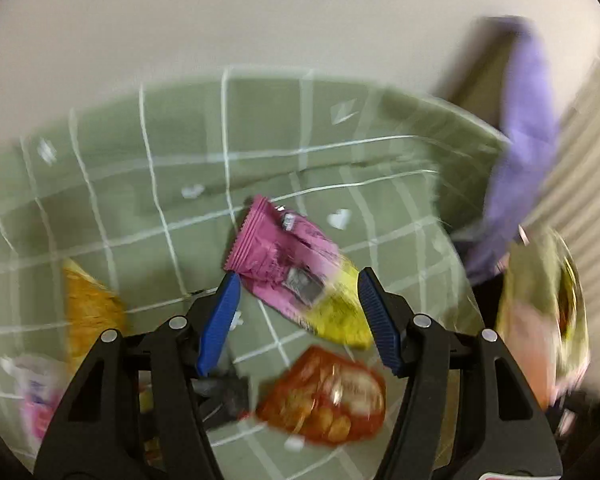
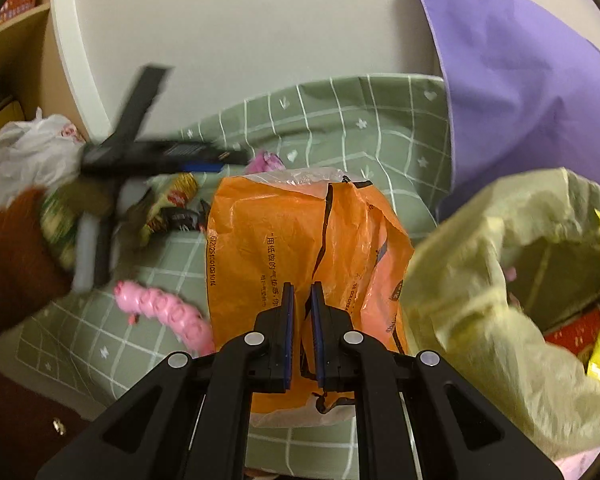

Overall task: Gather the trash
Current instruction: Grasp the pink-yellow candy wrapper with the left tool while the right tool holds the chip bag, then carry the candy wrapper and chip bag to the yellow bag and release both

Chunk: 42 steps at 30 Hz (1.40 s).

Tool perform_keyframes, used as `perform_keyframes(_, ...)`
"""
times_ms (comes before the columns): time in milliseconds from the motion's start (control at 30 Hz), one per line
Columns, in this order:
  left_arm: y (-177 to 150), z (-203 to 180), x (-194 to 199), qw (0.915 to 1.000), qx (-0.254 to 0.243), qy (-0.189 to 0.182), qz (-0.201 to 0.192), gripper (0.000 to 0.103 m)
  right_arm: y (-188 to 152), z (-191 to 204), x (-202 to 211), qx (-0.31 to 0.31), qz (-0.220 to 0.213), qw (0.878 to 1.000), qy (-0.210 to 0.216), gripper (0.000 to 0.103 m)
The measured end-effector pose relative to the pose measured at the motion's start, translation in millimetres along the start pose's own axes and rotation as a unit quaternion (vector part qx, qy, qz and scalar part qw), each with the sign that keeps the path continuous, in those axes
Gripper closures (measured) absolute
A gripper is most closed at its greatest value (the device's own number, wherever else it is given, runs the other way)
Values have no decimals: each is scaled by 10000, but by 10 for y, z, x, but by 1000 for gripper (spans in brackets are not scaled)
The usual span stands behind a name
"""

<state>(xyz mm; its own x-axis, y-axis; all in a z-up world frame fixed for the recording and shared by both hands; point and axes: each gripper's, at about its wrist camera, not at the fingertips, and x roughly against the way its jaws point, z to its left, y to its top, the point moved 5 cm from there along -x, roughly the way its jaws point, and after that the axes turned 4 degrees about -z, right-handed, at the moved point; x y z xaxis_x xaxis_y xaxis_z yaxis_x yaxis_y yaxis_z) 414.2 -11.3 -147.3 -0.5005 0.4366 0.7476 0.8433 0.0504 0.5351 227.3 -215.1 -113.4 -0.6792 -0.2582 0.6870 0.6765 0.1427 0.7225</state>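
Two fisheye views look down along hand-held grippers at a green checked cloth [image 1: 172,152] spread over a white table [image 1: 260,20].

In the left wrist view, the left gripper [image 1: 298,280] hangs with its blue-padded jaws well apart and nothing gripped. Between the fingertips, lying on the cloth, is a pink and yellow snack wrapper [image 1: 296,264]; the pads do not press on it. Just below it lies a red snack packet [image 1: 324,396]. An orange-yellow packet [image 1: 88,308] lies to the left, and a white and pink wrapper [image 1: 36,392] sits at the lower left. At the right edge a blurred, pale yellow-green trash bag [image 1: 540,300] shows, with a purple cloth [image 1: 520,152] behind it. This whole view is smeared by motion blur.

In the right wrist view, the right gripper [image 2: 301,292] has its jaws almost shut, with only a narrow slit between the pads. It hovers over a crumpled orange plastic bag [image 2: 284,240] lying on the cloth; whether a fold of that bag is pinched, the view does not show. To the right stands the open trash bag [image 2: 480,264], with yellow and red packaging inside. A pink bubble-textured strip [image 2: 160,308] lies left of the orange bag. Further left, a person's rust-brown sleeve [image 2: 8,264] and the blurred other gripper reach over the cloth. A white plastic bag [image 2: 24,152] lies crumpled near the table edge.
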Motion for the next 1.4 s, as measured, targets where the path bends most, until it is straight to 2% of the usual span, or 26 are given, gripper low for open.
perform_keyframes(33,1,-3,-80,9996,282,25,90,45,-41,-23,11,-22,26,10000,-30,93)
perform_keyframes(100,-13,-60,-159,9980,634,18,32,45,-88,-48,36,-38,36,10000,-50,93)
perform_keyframes(167,-53,-116,-267,9971,709,273,58,45,-129,-74,34,-25,58,10000,-77,93)
perform_keyframes(233,-78,-162,-373,9967,553,590,73,46,-159,-90,29,-13,108,9999,-62,93)
perform_keyframes(300,-74,-213,-389,9964,322,782,30,54,-159,-93,30,40,97,9999,-46,93)
perform_keyframes(367,-75,-238,-338,9976,263,639,3,75,-144,-92,47,66,40,10000,17,93)
perform_keyframes(467,-101,-179,-113,9982,275,519,-134,85,-107,-91,34,21,-35,9999,121,93)
perform_keyframes(667,-198,-79,648,9969,185,486,-588,86,29,6,-1,-50,-234,9991,336,93)
perform_keyframes(933,-445,-157,1520,9905,-291,776,-1101,85,215,220,36,-94,-529,9978,380,93)
perform_keyframes(1067,-537,-222,1617,9890,-400,817,-1169,85,281,310,163,-13,-647,9974,323,93)
perform_keyframes(1267,-642,-438,1863,9817,-969,858,-1394,85,382,309,373,13,-909,9957,147,93)
perform_keyframes(1400,-616,-695,1979,9781,-1250,636,-1536,85,417,282,599,132,-1127,9935,-19,93)
